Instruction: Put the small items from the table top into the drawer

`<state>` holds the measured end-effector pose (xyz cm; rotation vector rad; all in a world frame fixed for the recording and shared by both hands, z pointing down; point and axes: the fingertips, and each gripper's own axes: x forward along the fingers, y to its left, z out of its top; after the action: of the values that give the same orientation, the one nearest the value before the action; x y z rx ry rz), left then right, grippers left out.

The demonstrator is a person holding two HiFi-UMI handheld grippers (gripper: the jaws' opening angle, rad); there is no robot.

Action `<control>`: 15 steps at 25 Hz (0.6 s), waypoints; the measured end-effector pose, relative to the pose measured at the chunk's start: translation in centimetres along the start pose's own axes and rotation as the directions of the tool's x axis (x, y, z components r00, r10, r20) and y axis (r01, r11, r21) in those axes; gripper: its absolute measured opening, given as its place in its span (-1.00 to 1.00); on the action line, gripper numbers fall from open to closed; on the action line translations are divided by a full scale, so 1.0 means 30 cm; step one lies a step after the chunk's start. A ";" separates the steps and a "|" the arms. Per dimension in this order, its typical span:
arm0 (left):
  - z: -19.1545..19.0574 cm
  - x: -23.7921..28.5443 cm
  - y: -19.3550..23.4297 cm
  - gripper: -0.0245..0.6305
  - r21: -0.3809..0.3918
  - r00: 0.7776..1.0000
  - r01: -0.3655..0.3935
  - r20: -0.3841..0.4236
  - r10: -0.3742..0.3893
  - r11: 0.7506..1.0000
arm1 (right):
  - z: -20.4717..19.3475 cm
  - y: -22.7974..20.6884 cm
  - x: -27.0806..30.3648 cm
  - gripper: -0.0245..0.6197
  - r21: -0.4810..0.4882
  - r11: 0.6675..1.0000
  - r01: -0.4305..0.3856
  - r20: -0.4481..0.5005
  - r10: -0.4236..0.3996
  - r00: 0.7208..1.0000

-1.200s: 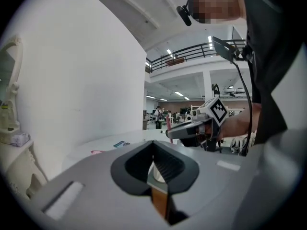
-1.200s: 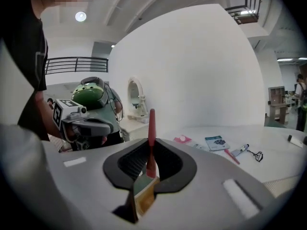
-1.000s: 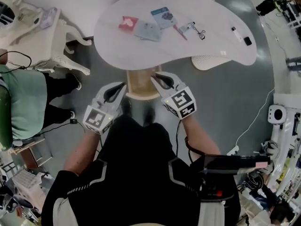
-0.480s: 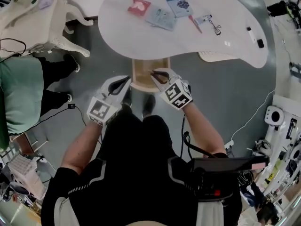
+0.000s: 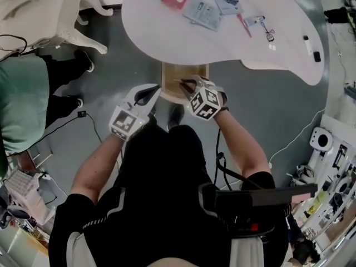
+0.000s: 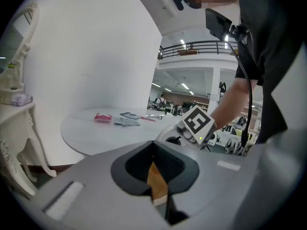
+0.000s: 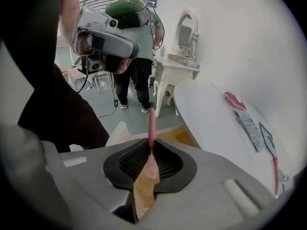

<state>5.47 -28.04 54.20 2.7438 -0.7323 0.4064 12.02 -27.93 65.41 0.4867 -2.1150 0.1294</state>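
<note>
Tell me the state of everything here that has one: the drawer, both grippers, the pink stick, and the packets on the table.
Drawer: open, below the table edge.
Right gripper: shut on the pink stick, over the drawer.
Pink stick: clamped at one end, not yet released.
Left gripper: shut, empty.
Packets: lying flat on the table.
</note>
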 end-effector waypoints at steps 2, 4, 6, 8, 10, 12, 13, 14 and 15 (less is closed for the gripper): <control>-0.026 0.006 0.007 -0.93 0.008 1.000 0.002 -0.018 -0.002 1.000 | -0.018 0.001 0.030 -0.80 -0.019 1.000 -0.006 -0.030 0.006 1.000; -0.049 0.010 0.016 -0.93 0.011 1.000 -0.005 -0.031 0.005 1.000 | -0.044 -0.002 0.062 -0.80 -0.035 0.999 -0.015 -0.064 0.012 0.998; -0.066 0.013 0.027 -0.93 0.008 0.999 -0.016 -0.035 0.017 1.000 | -0.074 -0.008 0.094 -0.80 -0.056 0.998 -0.028 -0.099 0.022 0.995; -0.084 0.013 0.032 -0.93 0.005 0.999 -0.021 -0.038 0.021 1.000 | -0.099 -0.010 0.124 -0.80 -0.079 0.996 -0.040 -0.126 0.030 0.992; -0.108 0.011 0.031 -0.93 0.006 0.999 -0.018 -0.043 0.019 1.000 | -0.113 -0.010 0.155 -0.80 -0.092 0.995 -0.049 -0.137 0.036 0.990; -0.138 0.014 0.028 -0.93 0.005 0.999 -0.018 -0.050 0.018 1.000 | -0.127 -0.008 0.186 -0.80 -0.101 0.993 -0.059 -0.146 0.044 0.988; -0.153 0.016 0.028 -0.93 0.003 0.998 -0.020 -0.053 0.021 1.000 | -0.137 -0.005 0.200 -0.80 -0.108 0.992 -0.067 -0.155 0.050 0.987; -0.166 0.019 0.029 -0.93 0.002 0.998 -0.024 -0.056 0.024 1.000 | -0.147 -0.001 0.214 -0.80 -0.115 0.990 -0.076 -0.166 0.056 0.985; -0.177 0.021 0.032 -0.93 0.002 0.998 -0.029 -0.058 0.029 1.000 | -0.157 0.001 0.227 -0.80 -0.122 0.989 -0.084 -0.177 0.062 0.982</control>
<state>4.46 -27.39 59.49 2.7134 -0.7576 0.4912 12.36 -28.60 73.66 0.3095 -1.9568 0.0730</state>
